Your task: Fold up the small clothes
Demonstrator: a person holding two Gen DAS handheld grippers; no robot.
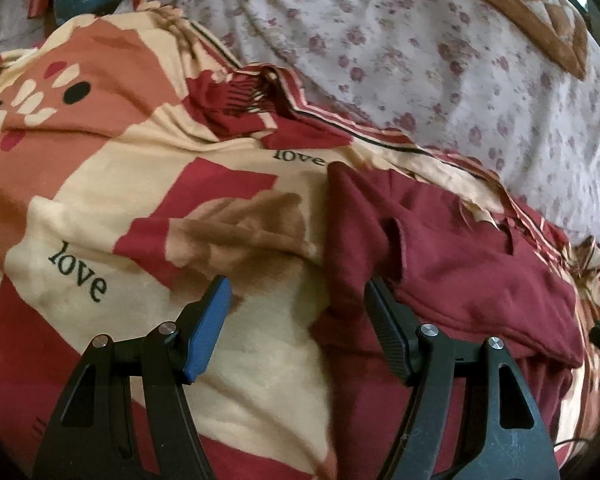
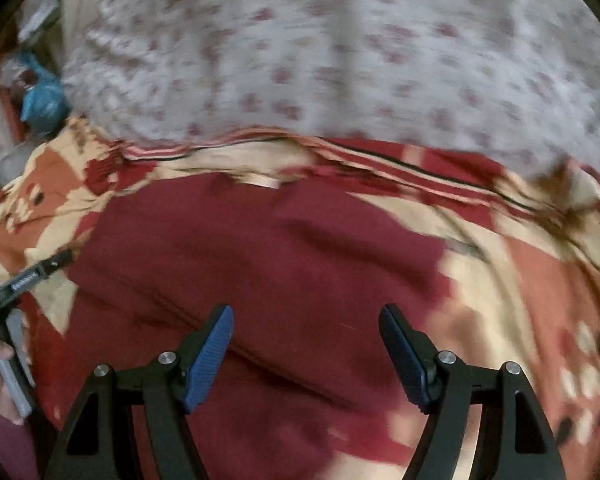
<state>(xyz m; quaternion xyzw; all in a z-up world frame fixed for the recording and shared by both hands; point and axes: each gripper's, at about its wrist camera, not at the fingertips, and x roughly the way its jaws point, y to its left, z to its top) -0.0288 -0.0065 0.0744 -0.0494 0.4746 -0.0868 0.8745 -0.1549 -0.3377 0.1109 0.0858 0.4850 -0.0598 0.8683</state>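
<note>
Floral sheet (image 1: 440,52) across upper frame; patterned blanket (image 1: 100,184) below. Maroon garment (image 1: 440,248) lower right, rumpled on blanket. Left tongs (image 1: 296,316) and right tongs (image 2: 306,344) released, empty. Risk: pinching blanket along with garment.

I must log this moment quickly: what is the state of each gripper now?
Left gripper: open, holding nothing; one finger lies at the edge of the maroon garment.
Right gripper: open, holding nothing, above the same garment.
</note>
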